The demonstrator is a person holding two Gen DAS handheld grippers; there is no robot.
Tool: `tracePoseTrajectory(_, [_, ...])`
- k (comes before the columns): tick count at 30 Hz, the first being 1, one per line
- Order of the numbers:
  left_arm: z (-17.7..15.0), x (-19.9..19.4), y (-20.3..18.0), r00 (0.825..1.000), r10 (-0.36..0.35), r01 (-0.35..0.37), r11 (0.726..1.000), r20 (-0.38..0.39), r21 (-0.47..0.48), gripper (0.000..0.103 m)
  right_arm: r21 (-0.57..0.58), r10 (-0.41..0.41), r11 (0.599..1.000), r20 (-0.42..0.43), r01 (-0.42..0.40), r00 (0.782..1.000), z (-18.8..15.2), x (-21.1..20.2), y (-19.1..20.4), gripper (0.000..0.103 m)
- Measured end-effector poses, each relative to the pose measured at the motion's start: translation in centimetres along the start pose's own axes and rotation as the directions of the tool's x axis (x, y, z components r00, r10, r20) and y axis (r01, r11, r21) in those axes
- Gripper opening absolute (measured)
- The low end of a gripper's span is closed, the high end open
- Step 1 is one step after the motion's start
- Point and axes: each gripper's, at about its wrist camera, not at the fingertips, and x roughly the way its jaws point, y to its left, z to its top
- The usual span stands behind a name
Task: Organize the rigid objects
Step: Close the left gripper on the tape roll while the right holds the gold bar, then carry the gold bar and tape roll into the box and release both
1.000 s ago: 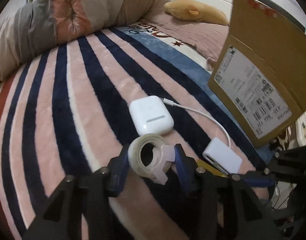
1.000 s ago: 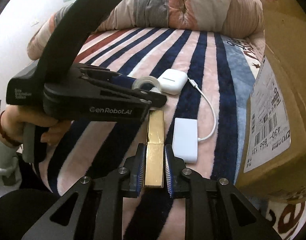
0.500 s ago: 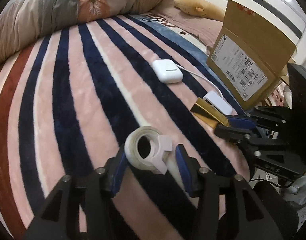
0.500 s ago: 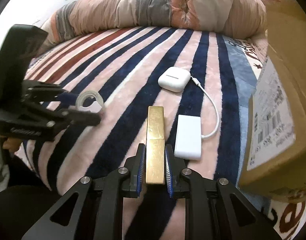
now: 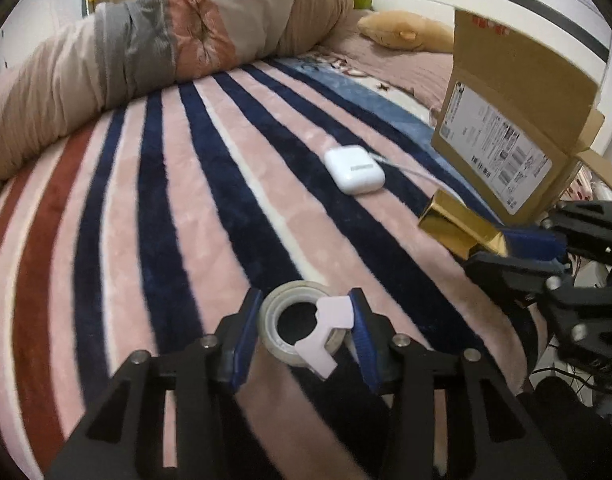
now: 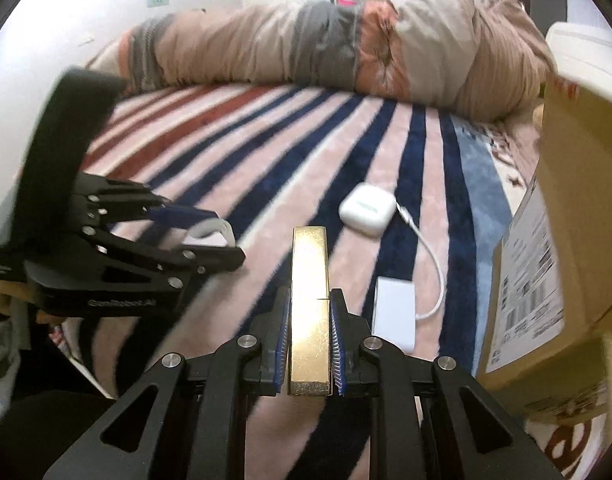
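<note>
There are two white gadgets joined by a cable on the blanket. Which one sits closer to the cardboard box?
The flat rectangular white adapter, next to the gold bar; the rounded earbud case lies farther up the striped blanket, away from the cardboard box.

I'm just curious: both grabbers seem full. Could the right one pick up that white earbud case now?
Probably not yet. The right gripper is shut on the gold bar, so its fingers are taken. The path to the earbud case looks free; it would likely have to drop the bar first.
</note>
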Motion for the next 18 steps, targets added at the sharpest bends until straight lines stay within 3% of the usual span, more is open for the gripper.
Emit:
tracePoseTrajectory(5, [0.9, -4.2, -0.6, 0.997, 0.047, -0.047, 0.999, 0.066, -0.009, 0.040, -0.030, 0.053, 0.998, 0.126, -0.050, 0.991, 2.1, -5.2, 0.0, 0.013])
tracePoseTrajectory(8, [2.1, -7.0, -1.8, 0.991, 0.063, -0.064, 0.998, 0.115, 0.004, 0.040, -0.029, 0.036, 0.999, 0.206, -0.030, 0.978, 3.1, -8.7, -0.9, 0.013])
tracePoseTrajectory(13, [5.2, -11.5, -5.5, 0.977, 0.049, -0.063, 0.996, 0.209, 0.064, 0.040, 0.054, -0.098, 0.995, 0.306, 0.085, 0.947, 3.6, -14.1, -5.7, 0.013])
tracePoseTrajectory(18, [9.1, -13.0, -9.9, 0.969, -0.020, -0.013, 0.991, 0.248, 0.130, 0.040, 0.152, -0.249, 0.964, 0.246, 0.216, 0.937, 2.0, -15.3, -11.5, 0.013])
